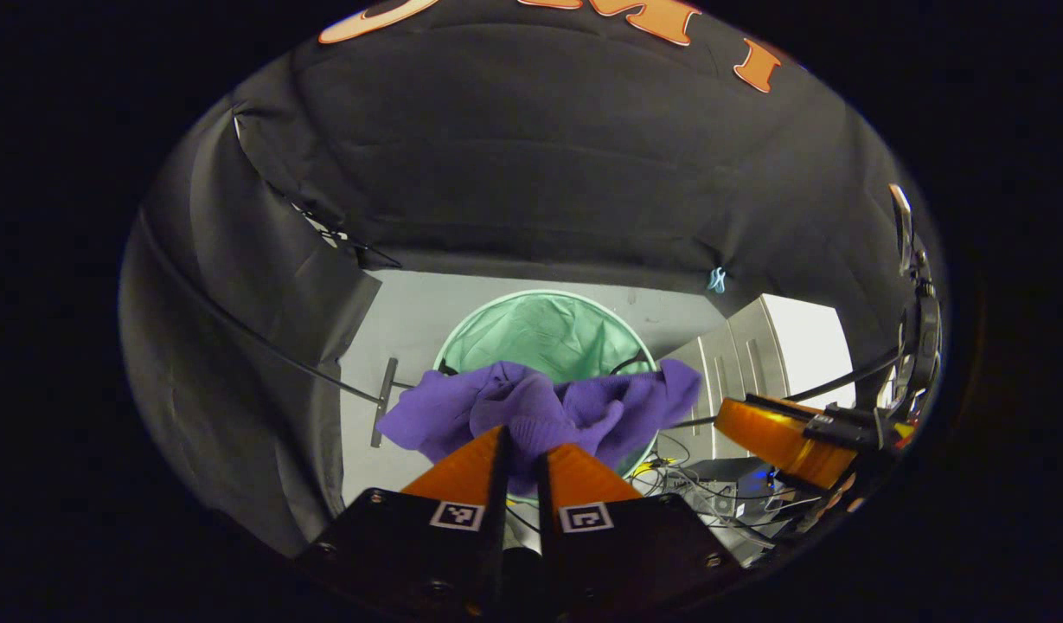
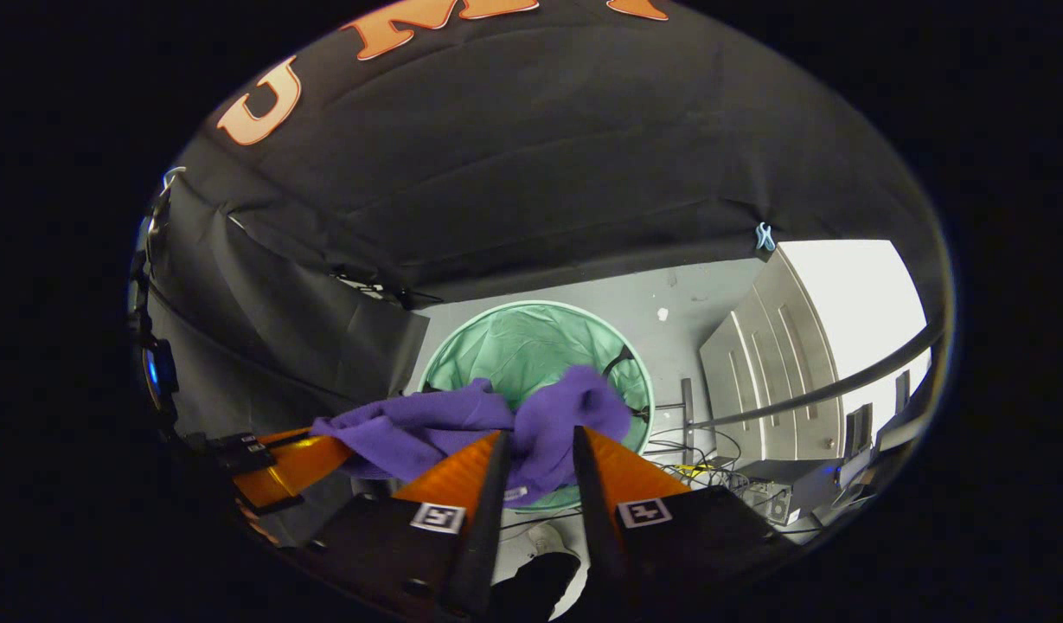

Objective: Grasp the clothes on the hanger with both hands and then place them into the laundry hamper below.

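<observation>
The purple garment (image 1: pixel 540 411) is held bunched in the air, stretched between the two grippers and directly above the open mouth of the green laundry hamper (image 1: pixel 544 333), which stands on the grey floor (image 1: pixel 410 320) below. In the left gripper view the left gripper (image 1: pixel 524 454) is seen with its jaws nearly closed, pinching a fold of the cloth; in the right gripper view the right gripper (image 2: pixel 535 450) is likewise seen with its jaws drawn in on a gathered fold. No hanger is seen around the garment, so the removal is judged to be done. What is left, by this judgement, is the lowering over the hamper and the release of both grips so that the cloth drops inside.
</observation>
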The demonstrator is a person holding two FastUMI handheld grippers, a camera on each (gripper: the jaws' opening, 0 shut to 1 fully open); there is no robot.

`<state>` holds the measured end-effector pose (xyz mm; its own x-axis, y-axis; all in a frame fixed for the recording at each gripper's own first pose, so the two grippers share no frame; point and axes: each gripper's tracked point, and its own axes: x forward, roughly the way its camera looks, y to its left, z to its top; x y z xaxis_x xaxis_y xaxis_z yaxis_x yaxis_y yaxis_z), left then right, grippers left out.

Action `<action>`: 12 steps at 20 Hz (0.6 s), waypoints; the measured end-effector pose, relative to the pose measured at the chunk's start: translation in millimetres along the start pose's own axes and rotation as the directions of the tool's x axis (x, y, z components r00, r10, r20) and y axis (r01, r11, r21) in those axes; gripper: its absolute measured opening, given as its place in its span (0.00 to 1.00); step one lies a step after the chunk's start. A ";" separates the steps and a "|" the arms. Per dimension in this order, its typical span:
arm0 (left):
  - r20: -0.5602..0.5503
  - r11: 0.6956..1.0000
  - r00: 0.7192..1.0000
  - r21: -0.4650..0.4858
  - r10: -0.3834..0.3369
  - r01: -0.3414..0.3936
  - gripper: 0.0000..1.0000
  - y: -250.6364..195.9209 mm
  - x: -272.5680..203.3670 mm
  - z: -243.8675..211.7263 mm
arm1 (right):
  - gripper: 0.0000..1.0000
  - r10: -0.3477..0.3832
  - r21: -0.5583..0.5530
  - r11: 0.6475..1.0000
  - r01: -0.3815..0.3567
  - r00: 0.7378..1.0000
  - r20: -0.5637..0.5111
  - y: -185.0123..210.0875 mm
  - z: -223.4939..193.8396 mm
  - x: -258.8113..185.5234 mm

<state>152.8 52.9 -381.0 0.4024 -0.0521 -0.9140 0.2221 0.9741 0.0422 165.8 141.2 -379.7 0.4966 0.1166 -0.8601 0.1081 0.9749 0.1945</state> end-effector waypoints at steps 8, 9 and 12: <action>0.032 0.997 0.999 -0.069 -0.014 0.017 0.84 -3.3 -21.1 -17.2 | 0.84 -0.041 -0.022 0.999 0.041 0.998 0.040 -17.9 -26.0 -33.2; 0.039 0.997 0.999 -0.070 -0.010 0.013 0.86 -0.1 -26.6 -18.9 | 0.87 -0.042 -0.022 0.999 0.044 0.998 0.055 -18.5 -24.8 -42.2; 0.090 0.999 0.996 -0.053 0.013 -0.008 0.96 14.1 -47.1 -22.6 | 0.99 -0.051 -0.016 0.998 0.053 0.994 0.100 -20.4 -32.1 -62.7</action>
<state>116.9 74.1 -346.5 0.4838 -0.0591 -0.8732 0.1712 0.9848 0.0282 104.8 120.1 -344.9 0.5742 0.0470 -0.8174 0.1204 0.9827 0.1411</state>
